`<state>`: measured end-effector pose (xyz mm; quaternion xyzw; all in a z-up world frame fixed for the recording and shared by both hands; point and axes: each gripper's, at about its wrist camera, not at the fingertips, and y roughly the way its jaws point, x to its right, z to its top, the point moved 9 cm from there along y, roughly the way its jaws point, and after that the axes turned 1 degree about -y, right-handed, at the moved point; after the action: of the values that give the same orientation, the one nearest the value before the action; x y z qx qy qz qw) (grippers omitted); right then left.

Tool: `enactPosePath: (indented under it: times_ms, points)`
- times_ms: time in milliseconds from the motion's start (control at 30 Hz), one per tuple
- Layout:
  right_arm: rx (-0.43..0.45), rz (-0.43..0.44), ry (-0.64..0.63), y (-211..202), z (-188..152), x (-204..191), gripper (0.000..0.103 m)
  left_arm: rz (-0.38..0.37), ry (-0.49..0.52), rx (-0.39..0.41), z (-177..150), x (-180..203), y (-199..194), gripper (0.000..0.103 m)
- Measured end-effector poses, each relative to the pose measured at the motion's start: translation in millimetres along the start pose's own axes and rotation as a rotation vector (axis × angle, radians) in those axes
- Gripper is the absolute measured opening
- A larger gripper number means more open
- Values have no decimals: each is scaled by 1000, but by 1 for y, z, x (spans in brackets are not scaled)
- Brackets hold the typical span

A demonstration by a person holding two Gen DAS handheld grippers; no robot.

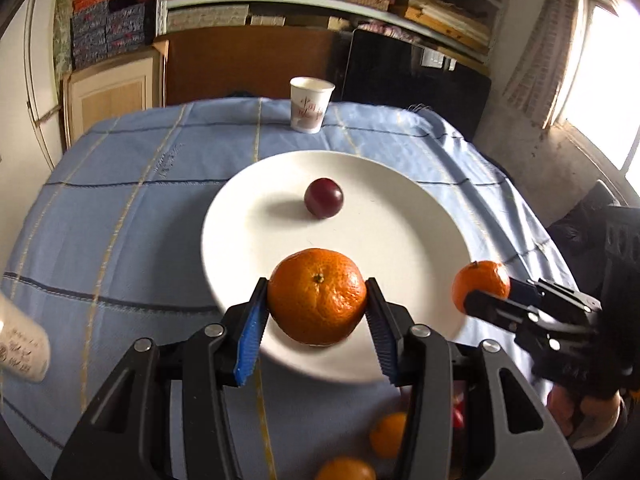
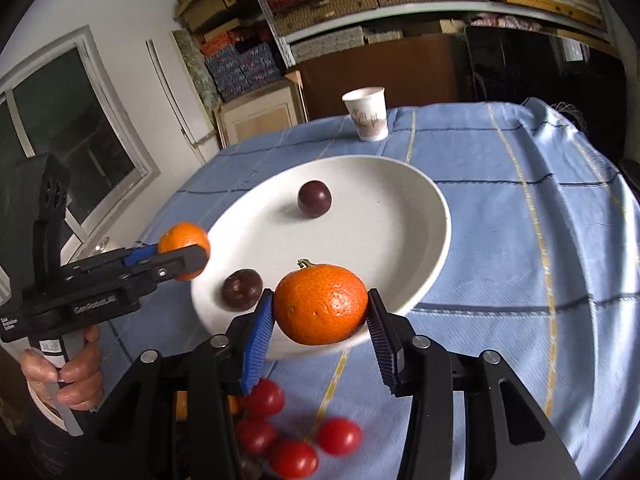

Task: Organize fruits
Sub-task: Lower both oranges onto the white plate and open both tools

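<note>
Left wrist view: the left gripper clamps a mandarin above the white plate, at the plate's 6 o'clock rim. One dark plum lies near plate centre. The right gripper holds a second mandarin at 4 o'clock. Two more mandarins lie on the tablecloth; one paper cup stands at 12 o'clock.

Right wrist view: two plums, the second plum at 7 o'clock; four cherry tomatoes lie on the cloth.

Risk: released from this height, either mandarin would likely roll, striking a plum or clearing the shallow rim. Simultaneous approach risks gripper collision.
</note>
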<state>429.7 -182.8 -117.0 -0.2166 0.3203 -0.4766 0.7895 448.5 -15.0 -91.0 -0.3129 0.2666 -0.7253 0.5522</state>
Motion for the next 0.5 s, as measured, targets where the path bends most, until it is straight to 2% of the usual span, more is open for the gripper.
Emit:
enactPosePath:
  times_ms: [200,233,267,300,333,500]
  points:
    - [-46,-9,-20,18,6,-1,48,34,-42,-44,10,-15,32,47]
    - [-55,-9,-18,19,6,-1,49,38,-48,-50,9,-17,34,50]
    - [-59,-1,-11,18,5,-2,56,36,-51,-54,9,-17,34,56]
    - [-62,16,-2,15,5,-4,64,34,-54,-52,8,-16,30,75]
    - [-60,35,6,9,5,-6,67,37,-58,-37,9,-17,23,88]
    - [28,84,26,-31,13,-13,99,36,-50,89,9,-11,-32,98]
